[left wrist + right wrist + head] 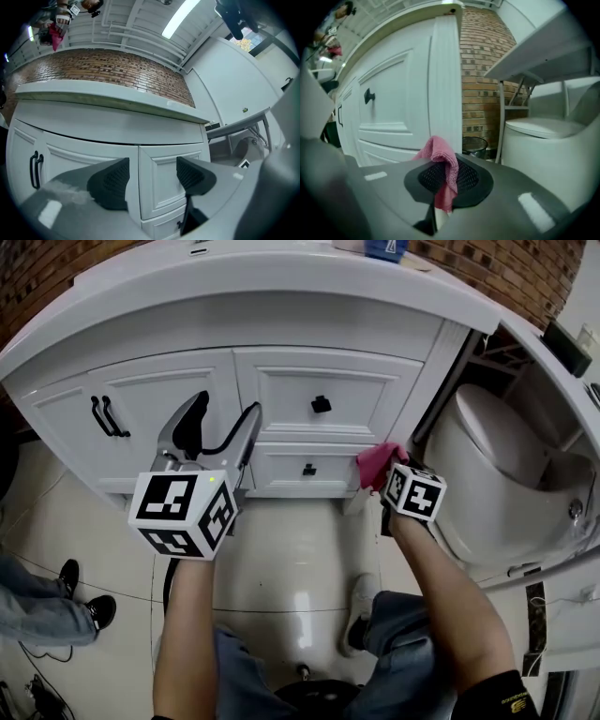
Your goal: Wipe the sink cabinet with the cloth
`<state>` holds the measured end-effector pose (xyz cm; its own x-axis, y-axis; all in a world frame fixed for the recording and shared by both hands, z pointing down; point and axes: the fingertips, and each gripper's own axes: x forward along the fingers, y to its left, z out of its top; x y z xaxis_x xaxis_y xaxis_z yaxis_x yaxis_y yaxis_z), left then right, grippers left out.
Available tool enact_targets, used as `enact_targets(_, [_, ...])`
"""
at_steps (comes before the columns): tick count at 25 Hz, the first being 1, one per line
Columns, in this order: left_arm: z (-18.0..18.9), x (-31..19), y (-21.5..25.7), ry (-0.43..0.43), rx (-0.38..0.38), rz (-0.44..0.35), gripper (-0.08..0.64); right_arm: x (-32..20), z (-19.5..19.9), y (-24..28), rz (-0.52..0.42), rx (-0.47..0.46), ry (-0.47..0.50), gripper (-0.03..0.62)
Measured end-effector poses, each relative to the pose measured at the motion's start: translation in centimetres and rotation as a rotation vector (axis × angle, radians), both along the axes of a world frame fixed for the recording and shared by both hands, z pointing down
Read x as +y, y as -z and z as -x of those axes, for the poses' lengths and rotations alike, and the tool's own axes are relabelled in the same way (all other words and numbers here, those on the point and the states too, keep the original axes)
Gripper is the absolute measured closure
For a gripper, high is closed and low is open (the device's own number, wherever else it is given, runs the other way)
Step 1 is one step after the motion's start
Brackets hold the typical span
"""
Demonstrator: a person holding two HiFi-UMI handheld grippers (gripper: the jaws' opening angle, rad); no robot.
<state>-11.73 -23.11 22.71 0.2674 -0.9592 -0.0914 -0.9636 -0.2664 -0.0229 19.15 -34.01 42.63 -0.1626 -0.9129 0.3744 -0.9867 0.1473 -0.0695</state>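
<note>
Wiping step: right gripper (387, 476), jaws clamped on a crumpled pink cloth (373, 463), at the white panelled sink cabinet's (328, 381) lower right corner; left gripper (217, 432), jaws wide and empty; next, presumably, a pressed sweep across the panels.

I log the cloth (442, 161) as pink, small and bunched, pinched between the closed jaws of the right gripper (440, 187), with one fold standing above them and a tail hanging down. In the head view it sits at the right front corner of the sink cabinet (281, 390), level with the lower drawer. It is probably touching the white face, though I cannot confirm contact. The cabinet is white and panelled under a curved countertop, with black bar handles on the left doors and black knobs on two stacked drawers, all shut.
</note>
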Motion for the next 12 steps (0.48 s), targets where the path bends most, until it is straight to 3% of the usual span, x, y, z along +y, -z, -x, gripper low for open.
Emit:
enact_targets(3, [0.7,0.1,-0.1,0.013,-0.004,0.002,0.242,0.1,0.5,-0.6,0.021,-0.072,0.009,0.566])
enact_targets(5, [1.5,0.2,0.1,0.025,-0.004,-0.001,0.242,0.6,3.3,-1.6,0.039,-0.059,0.075,0.566])
enact_targets(9, [2.6,0.6,0.2,0.045,-0.006,-0.004,0.242,2.7,14.2,-3.2,0.037,0.054,0.376,0.566])
enact_targets(12, [3.4,0.7,0.1,0.058,-0.015,-0.001,0.242,4.5,22.2,-3.1,0.013,0.066,0.548,0.566])
